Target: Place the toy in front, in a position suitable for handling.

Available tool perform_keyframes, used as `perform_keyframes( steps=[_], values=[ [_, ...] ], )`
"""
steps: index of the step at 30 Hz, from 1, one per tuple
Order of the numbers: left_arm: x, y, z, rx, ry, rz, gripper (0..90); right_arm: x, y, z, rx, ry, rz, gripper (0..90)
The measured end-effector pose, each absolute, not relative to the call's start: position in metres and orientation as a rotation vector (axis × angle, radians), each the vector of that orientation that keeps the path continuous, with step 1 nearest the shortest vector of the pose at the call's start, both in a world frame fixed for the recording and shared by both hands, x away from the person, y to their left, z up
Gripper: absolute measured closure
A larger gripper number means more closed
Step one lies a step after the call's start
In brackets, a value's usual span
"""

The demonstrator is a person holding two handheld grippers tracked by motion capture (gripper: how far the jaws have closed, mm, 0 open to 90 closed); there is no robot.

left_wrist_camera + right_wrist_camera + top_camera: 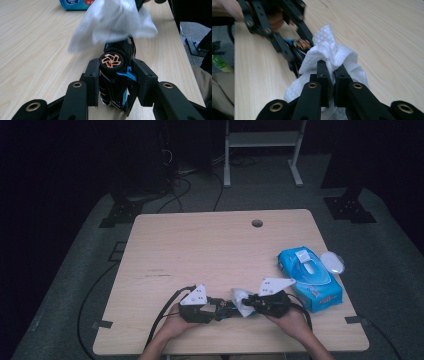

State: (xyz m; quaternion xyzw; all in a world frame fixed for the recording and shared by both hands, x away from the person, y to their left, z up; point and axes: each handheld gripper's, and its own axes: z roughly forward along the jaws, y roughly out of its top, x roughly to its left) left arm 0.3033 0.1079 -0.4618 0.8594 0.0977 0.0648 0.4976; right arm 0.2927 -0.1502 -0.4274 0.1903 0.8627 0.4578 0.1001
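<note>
Left hand-held gripper [212, 309]: in the lower middle of the high view, lying low over the desk [200, 250] and pointing toward the right of the frame. Its jaws clench the toy car [116, 75] from both sides.
Toy car: black with blue marks and a copper-coloured wheel. In the left gripper view it sits in the lower centre, turned on its side between the two jaws.
Right hand-held gripper [250, 302]: just right of the left one in the high view, pointing toward the left of the frame. Its jaws are closed tight on the white wipe [332, 53].
White wipe: crumpled, touching the far end of the toy car.
Hands: both forearms enter from the bottom edge, each hand wrapped around its gripper body.
Wipe pack [310, 277]: blue, at the right side of the desk, well apart from the grippers.
</note>
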Motion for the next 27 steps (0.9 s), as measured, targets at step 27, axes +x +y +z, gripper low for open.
perform_keyframes(
  steps=[27],
  values=[
    [0.315, 0.109, -0.455, 2.147, 0.184, 0.146, 60.5, 0.297, -0.199, -0.428, 0.678, 2.501, 1.333, 84.9]
  ],
)
